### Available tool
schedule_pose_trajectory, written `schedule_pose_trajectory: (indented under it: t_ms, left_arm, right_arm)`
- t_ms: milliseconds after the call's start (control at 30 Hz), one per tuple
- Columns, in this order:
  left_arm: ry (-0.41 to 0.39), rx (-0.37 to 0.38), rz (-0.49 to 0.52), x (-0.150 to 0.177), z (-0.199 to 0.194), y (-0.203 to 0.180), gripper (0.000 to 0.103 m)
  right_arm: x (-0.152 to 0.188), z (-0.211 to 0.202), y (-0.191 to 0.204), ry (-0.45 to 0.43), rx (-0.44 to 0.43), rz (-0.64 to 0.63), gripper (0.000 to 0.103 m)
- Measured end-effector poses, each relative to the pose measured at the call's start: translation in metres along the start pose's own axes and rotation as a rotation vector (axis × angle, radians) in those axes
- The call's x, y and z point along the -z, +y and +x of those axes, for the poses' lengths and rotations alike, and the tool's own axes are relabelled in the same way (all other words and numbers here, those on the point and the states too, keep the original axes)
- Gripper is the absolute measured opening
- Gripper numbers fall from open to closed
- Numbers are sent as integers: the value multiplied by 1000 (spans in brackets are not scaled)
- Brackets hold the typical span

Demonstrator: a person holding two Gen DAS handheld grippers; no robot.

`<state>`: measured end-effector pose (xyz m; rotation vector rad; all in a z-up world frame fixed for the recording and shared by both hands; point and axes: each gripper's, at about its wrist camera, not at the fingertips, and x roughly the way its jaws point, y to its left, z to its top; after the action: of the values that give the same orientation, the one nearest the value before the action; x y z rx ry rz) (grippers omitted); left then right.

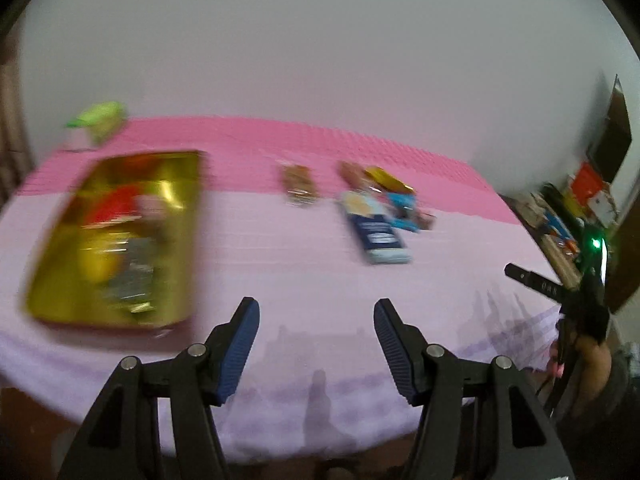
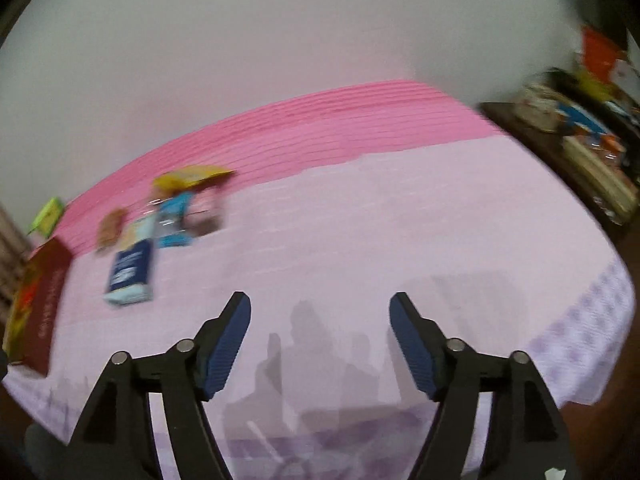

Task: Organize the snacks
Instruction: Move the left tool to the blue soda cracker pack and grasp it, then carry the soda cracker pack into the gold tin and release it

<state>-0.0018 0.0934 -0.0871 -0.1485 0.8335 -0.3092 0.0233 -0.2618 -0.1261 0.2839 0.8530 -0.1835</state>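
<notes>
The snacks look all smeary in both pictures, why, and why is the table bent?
Left wrist view: the gold tin and blue packet are streaked sideways by motion blur, while the left gripper stays sharp. Right wrist view: the same packet smears too; the right gripper is crisp. Both views: the fisheye lens curves the table edge.

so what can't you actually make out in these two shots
- Gold tin, left wrist view: motion blur smears the wrappers inside; contents unreadable.
- Same tin, right wrist view: cut off by the left edge, only its red side shows.
- Dark blue packet and the snack pile behind it: print blurred in both views.
- Green item at the far corner: too small and blurred to identify.
- Side shelf: clutter smeared, partly cropped.
</notes>
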Motion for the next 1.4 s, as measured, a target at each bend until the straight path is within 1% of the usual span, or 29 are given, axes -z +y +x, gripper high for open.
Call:
schedule_pose_trajectory:
  t_ms: [33,100,133,167,200,267,333,367,400,467,533,600,700,767,800,833,867,933,967,1000,1100,1167,1267,1400]
  left_arm:
    - [19,4,11,-7,18,-13,61]
    - [52,3,51,-18,47,-38,61]
    - [58,-7,64,-23,62,-50,61]
    - [63,-26,81,-28,76,-61,61]
    - [68,-61,95,-32,90,-72,61]
    - [68,-118,139,-38,111,-90,61]
    - [95,-178,200,-43,134,-106,61]
    - [110,-206,214,-45,146,-111,61]
    - [115,-228,206,-49,156,-112,61]
    - [117,-241,178,-54,168,-108,61]
    - [96,-286,179,-58,176,-109,61]
    - [94,-311,187,-58,180,-105,61]
    - [105,-333,182,-58,184,-100,61]
    - [105,-317,150,-59,186,-91,62]
    - [104,-308,131,-59,185,-87,65]
    - [105,-302,112,-59,183,-82,70]
    - [107,-299,95,-59,184,-77,73]
    - [127,-259,46,-61,184,-69,72]
    - [140,-256,59,-62,184,-68,70]
    - [144,-237,78,-62,183,-69,52]
    - [170,-231,138,-60,180,-75,51]
    - [163,-213,155,-58,171,-77,51]
    - [146,-198,165,-56,154,-82,51]
    - [128,-177,153,-56,131,-82,51]
  right_arm:
    - [-5,0,-7,8,-4,31,72]
    - [-15,-4,-17,3,-41,96,73]
    - [-20,-8,-19,-12,-68,111,76]
    - [-24,-12,-17,-25,-90,108,81]
    - [-28,-15,-13,-33,-105,92,82]
    - [-33,-22,-7,-42,-133,64,83]
    - [-39,-31,-3,-59,-161,57,83]
    - [-40,-36,1,-67,-173,61,83]
    - [-41,-38,1,-70,-191,67,84]
    - [-41,-41,3,-68,-218,71,84]
    - [-43,-43,2,-67,-232,84,84]
    - [-45,-44,-1,-64,-251,104,84]
    - [-47,-44,-8,-60,-257,130,85]
    - [-48,-44,-11,-59,-267,145,85]
    - [-48,-45,-12,-58,-268,150,85]
    - [-48,-45,-12,-60,-267,154,85]
    - [-48,-46,-11,-60,-271,154,85]
    - [-48,-48,-6,-61,-280,141,85]
    - [-48,-50,-4,-64,-282,131,85]
    - [-48,-51,-2,-67,-285,124,85]
    - [-47,-52,2,-65,-287,107,85]
    - [-46,-51,2,-59,-293,113,85]
    - [-46,-51,0,-55,-291,118,85]
    - [-46,-50,2,-53,-292,115,85]
